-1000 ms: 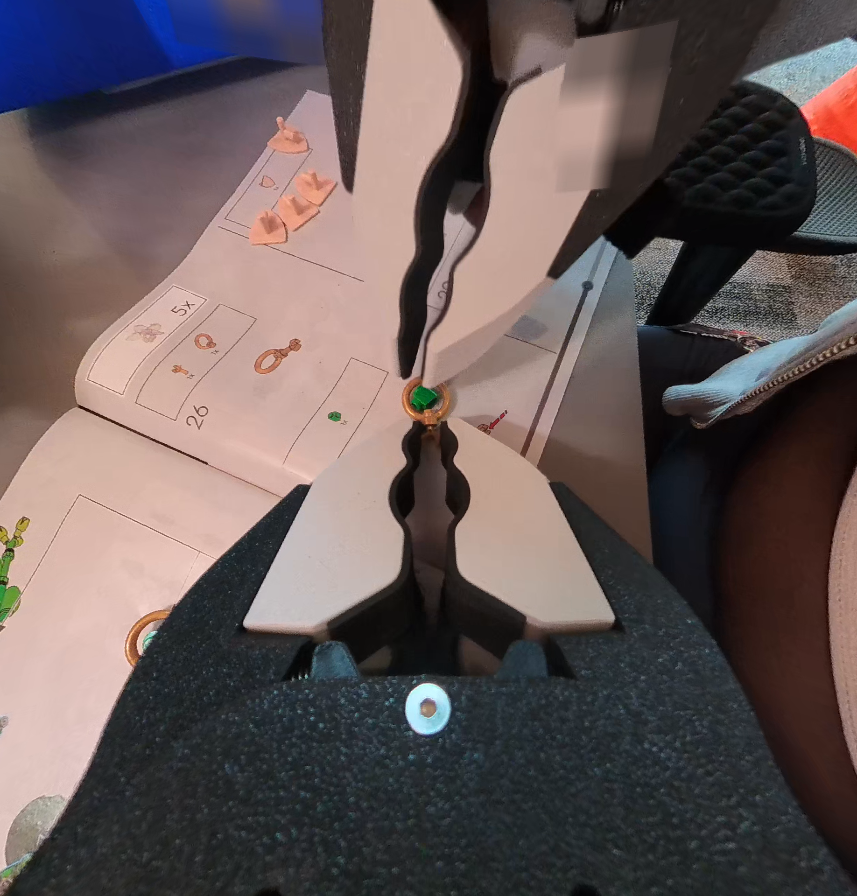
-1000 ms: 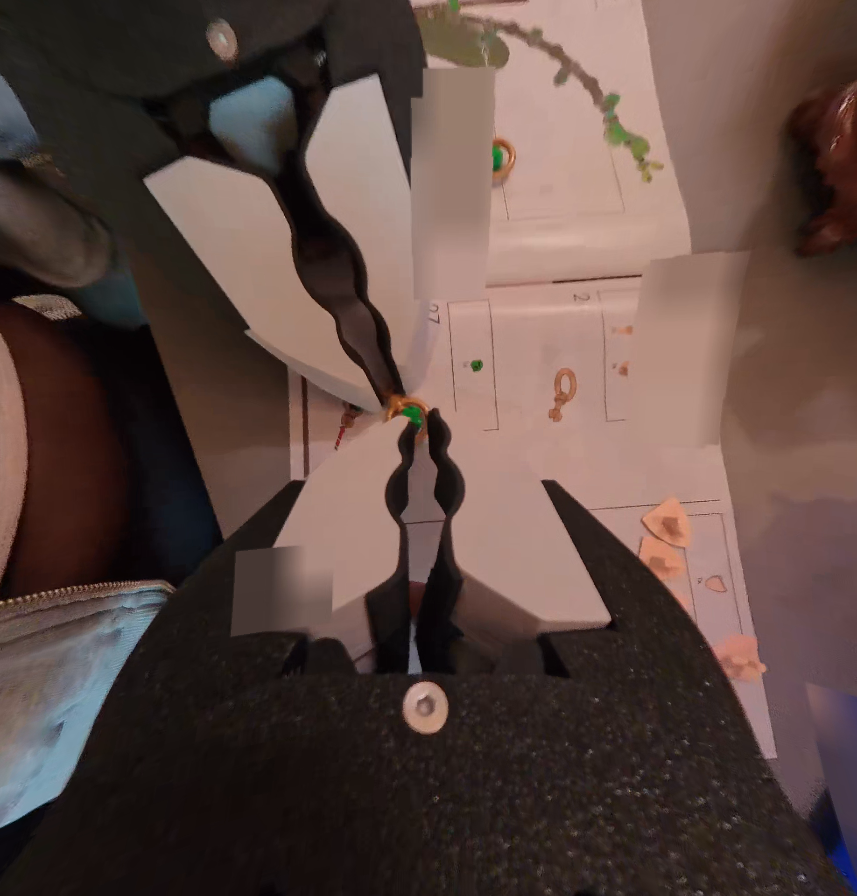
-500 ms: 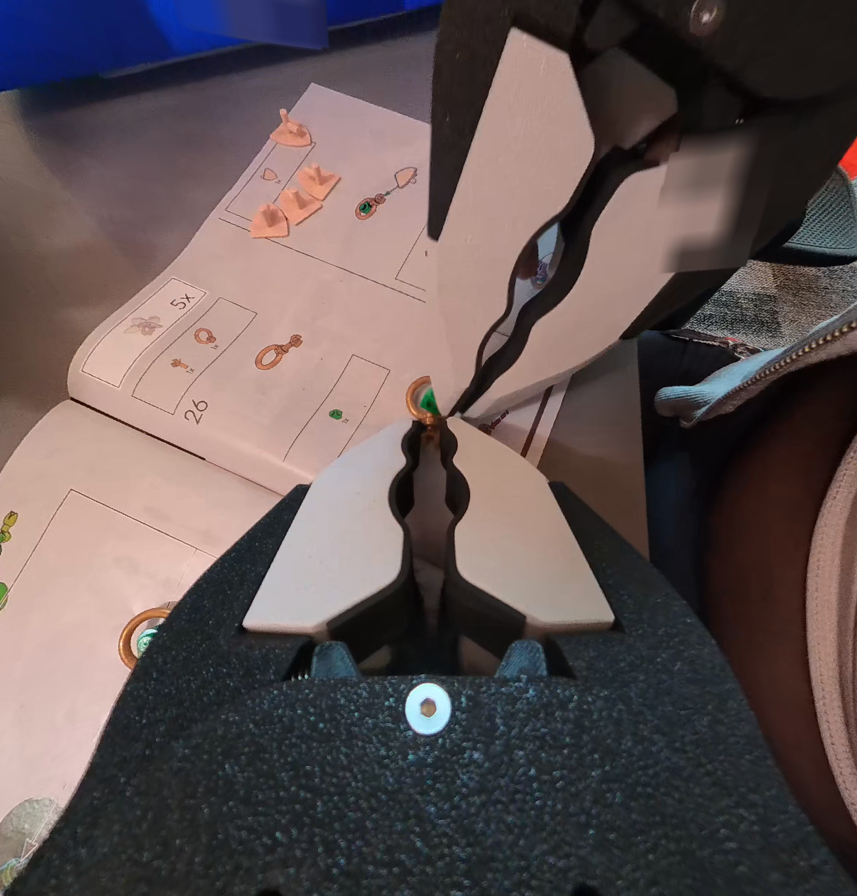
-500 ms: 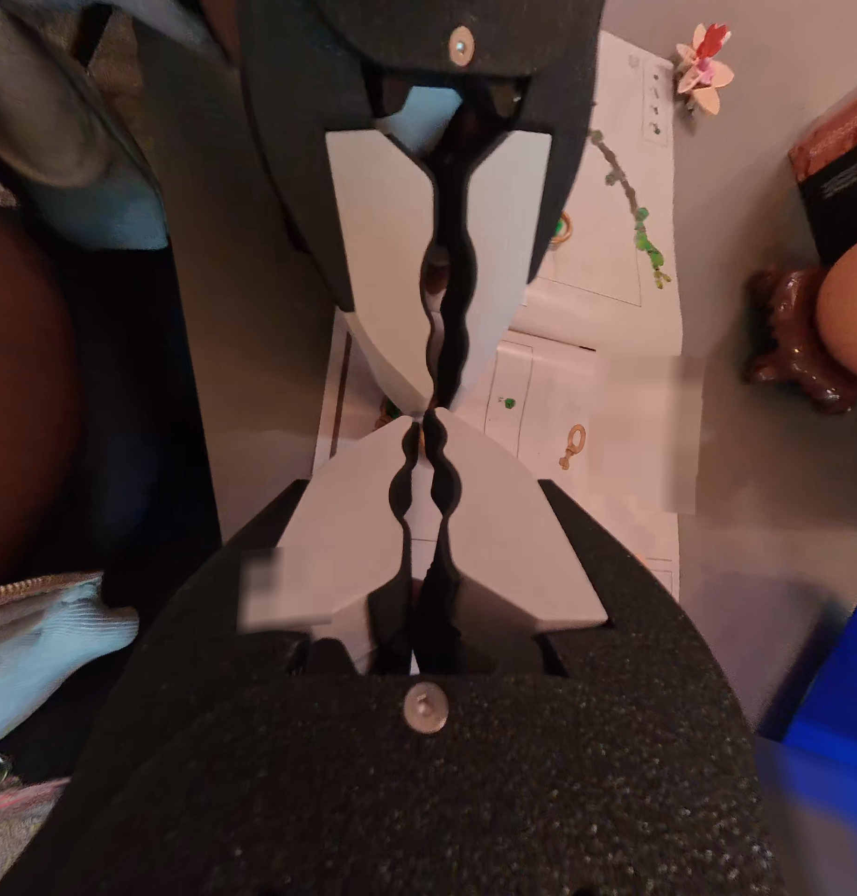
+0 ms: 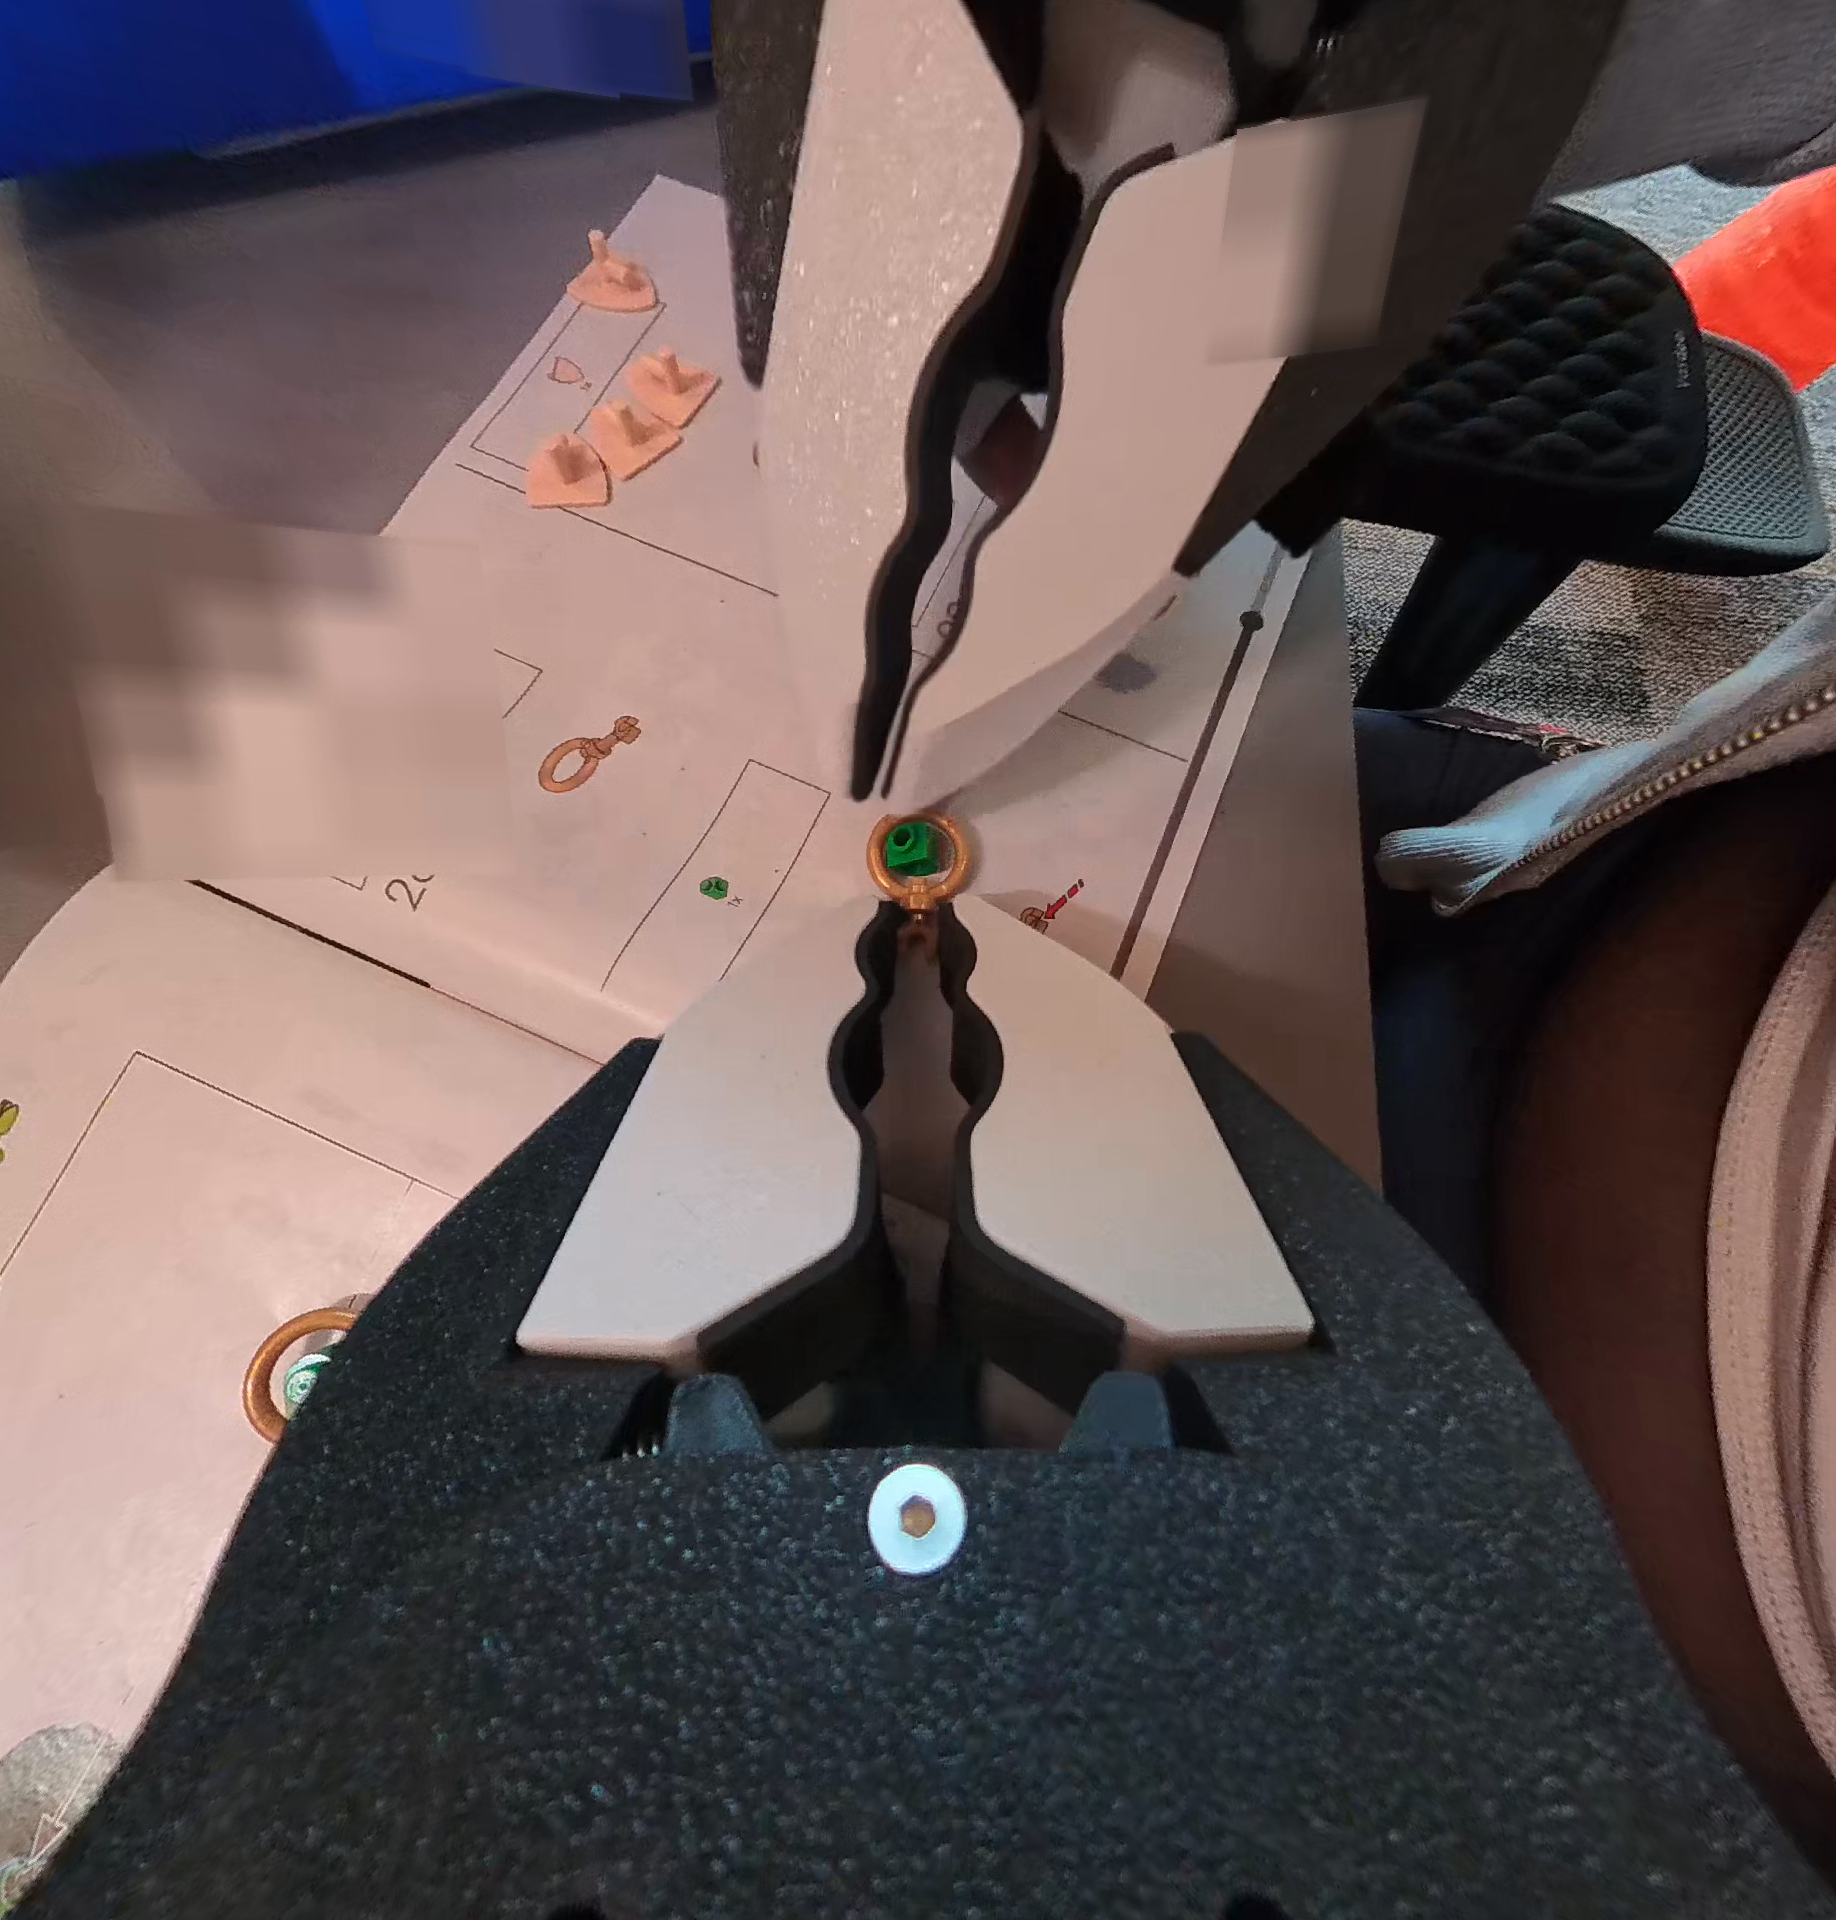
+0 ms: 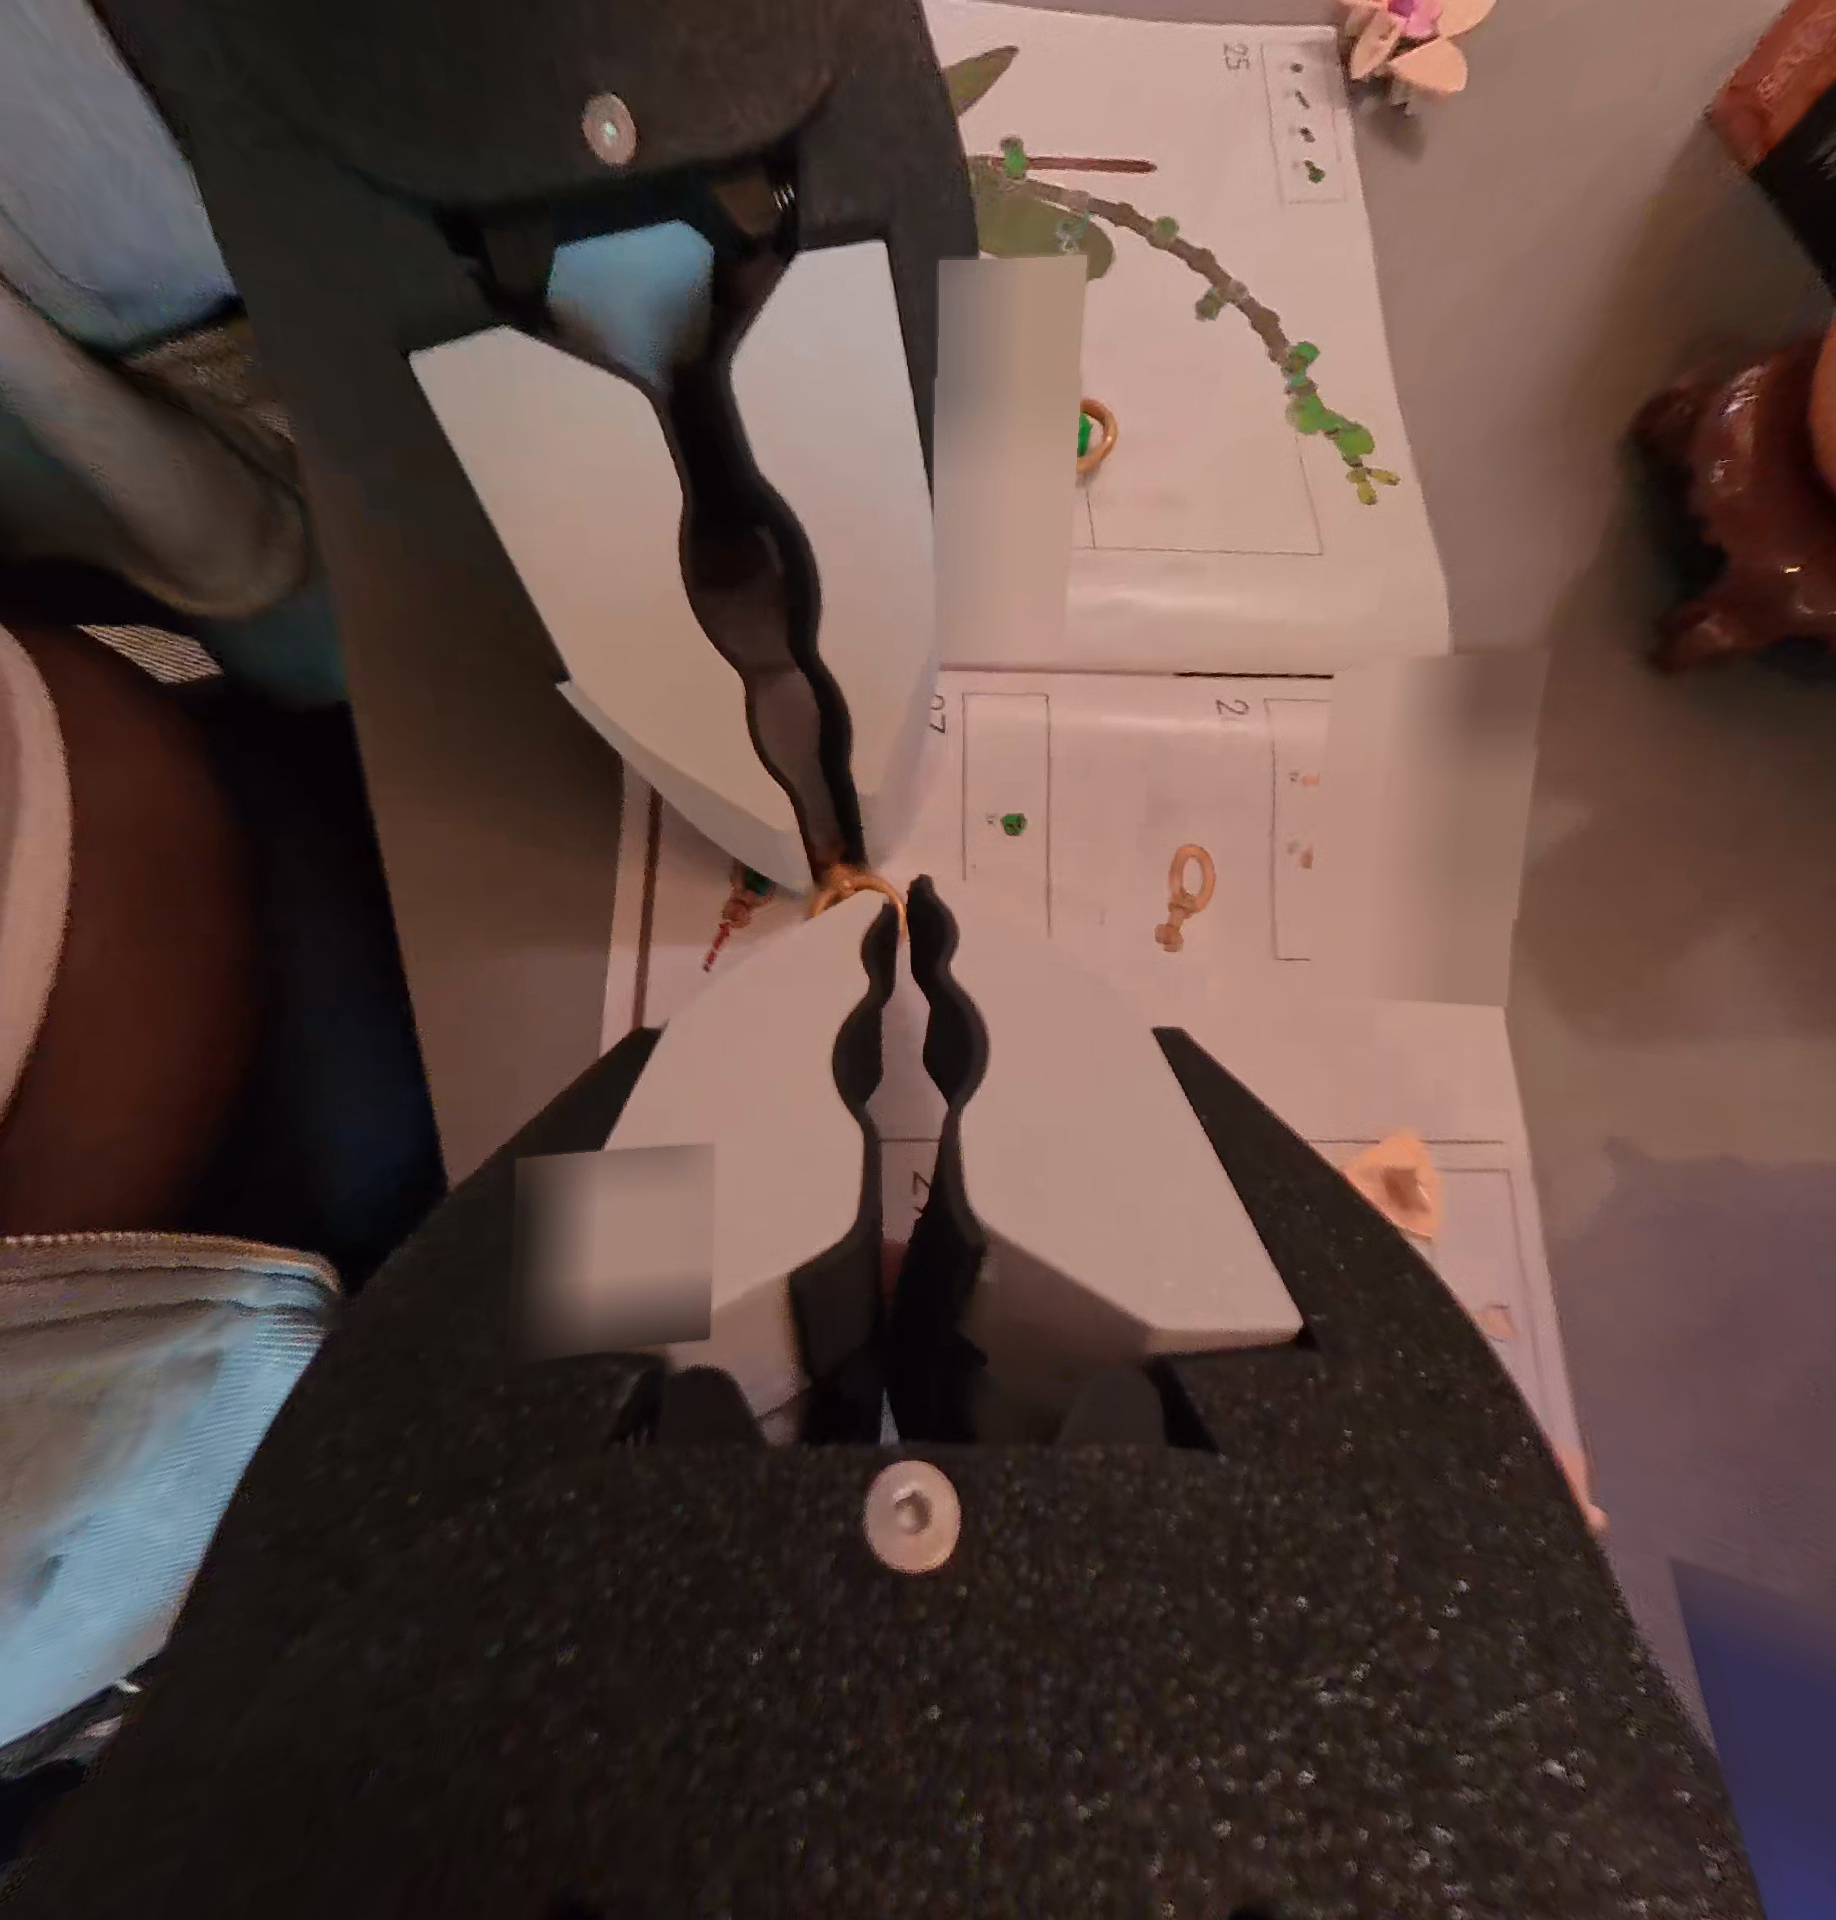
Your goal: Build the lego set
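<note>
Left wrist view: left gripper (image 5: 919,920) pinching gold ring (image 5: 916,854) by stem; light, tiny, slippery; right gripper (image 5: 878,784) nearly closed, empty

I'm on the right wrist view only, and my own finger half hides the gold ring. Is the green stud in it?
Observer: Yes. The left wrist view shows the green stud sitting inside the gold ring.
Operator: Where does the other gripper hold it?
Observer: The left gripper is shut on the ring's short stem, below the loop.
Operator: Am I touching the stud?
Observer: No. The right gripper is closed and empty, with its tips just above the loop's top edge.
</note>
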